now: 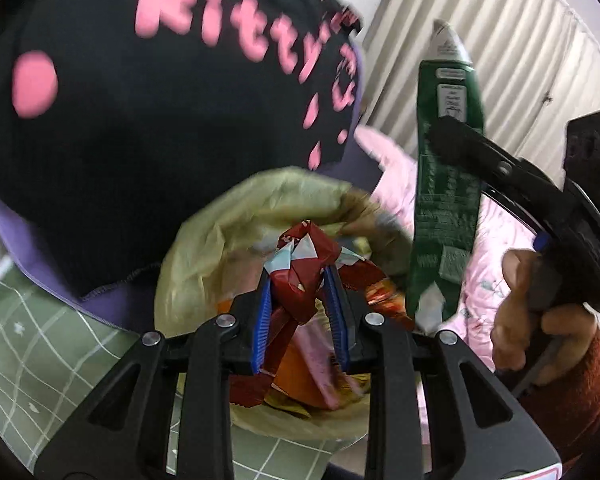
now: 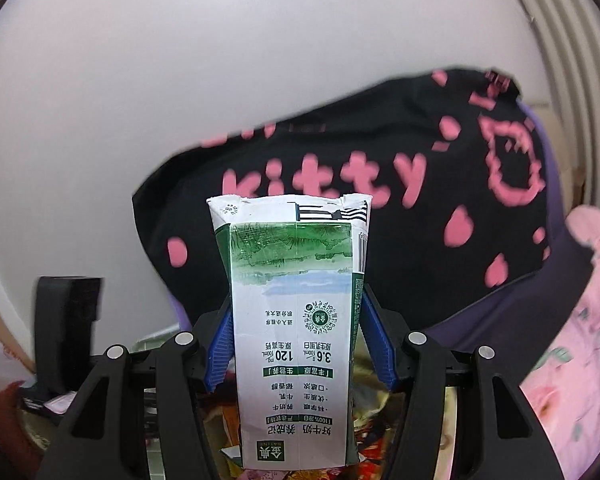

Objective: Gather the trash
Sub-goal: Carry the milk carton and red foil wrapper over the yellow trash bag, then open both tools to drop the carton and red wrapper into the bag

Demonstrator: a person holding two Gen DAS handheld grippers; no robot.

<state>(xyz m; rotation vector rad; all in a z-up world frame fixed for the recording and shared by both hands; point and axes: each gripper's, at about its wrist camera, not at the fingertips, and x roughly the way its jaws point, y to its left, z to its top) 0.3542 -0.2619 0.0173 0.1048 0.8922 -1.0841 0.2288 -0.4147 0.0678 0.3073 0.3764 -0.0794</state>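
My left gripper (image 1: 300, 280) is clenched on a crumpled red foil wrapper (image 1: 304, 276), held over the yellowish plastic-lined trash bin (image 1: 204, 264) full of wrappers. My right gripper (image 2: 296, 320) clasps a green-and-white milk carton (image 2: 294, 320) upside down. Beyond lies a black cushion with pink "Kitty" lettering (image 2: 380, 208).

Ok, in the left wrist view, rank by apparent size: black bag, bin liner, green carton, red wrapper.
1. black bag
2. bin liner
3. green carton
4. red wrapper
Fisheye nearness skews this; the liner is partly hidden.
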